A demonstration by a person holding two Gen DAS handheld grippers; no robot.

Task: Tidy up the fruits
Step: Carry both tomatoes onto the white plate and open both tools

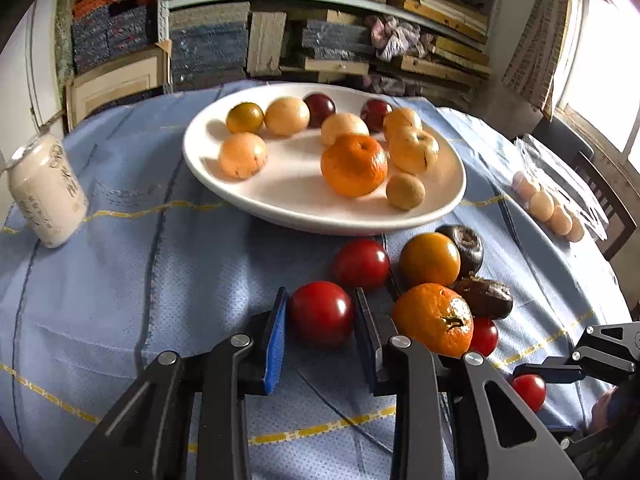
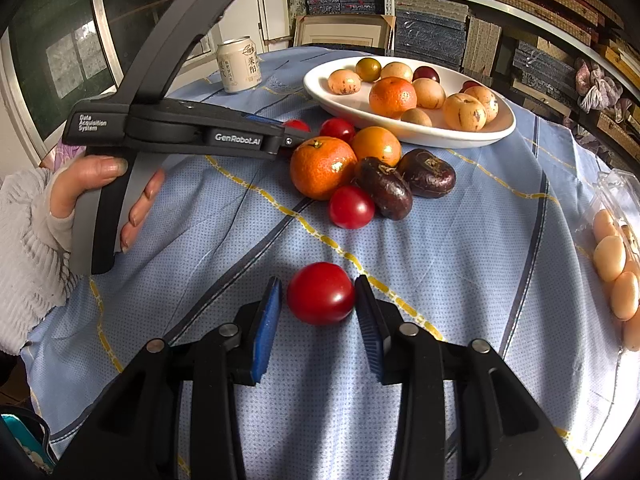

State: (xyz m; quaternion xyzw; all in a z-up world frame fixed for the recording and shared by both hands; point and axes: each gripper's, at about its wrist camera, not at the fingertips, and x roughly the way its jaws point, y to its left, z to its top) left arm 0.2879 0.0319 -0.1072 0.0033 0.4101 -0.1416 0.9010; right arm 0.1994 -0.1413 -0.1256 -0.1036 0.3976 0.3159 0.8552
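Note:
A white plate [image 1: 280, 208] on the blue tablecloth holds several fruits, among them an orange [image 1: 354, 164]. In front of it lies a cluster: red tomatoes, an orange [image 1: 434, 318], a yellow-orange fruit [image 1: 430, 260] and two dark brown fruits [image 1: 486, 296]. My left gripper [image 1: 320, 312] has its blue pads on both sides of a red tomato [image 1: 322, 314], touching it. My right gripper [image 2: 318, 294] brackets another red tomato [image 2: 320, 294] lying apart from the cluster; the right pad touches it, the left pad has a small gap. The left gripper also shows in the right wrist view [image 2: 296, 128].
A drink can [image 1: 46, 192] stands at the table's left. A clear tray of eggs [image 2: 616, 272] lies at the right edge. Shelves of stacked boards and fabric fill the background. A chair [image 1: 600, 192] stands by the window at right.

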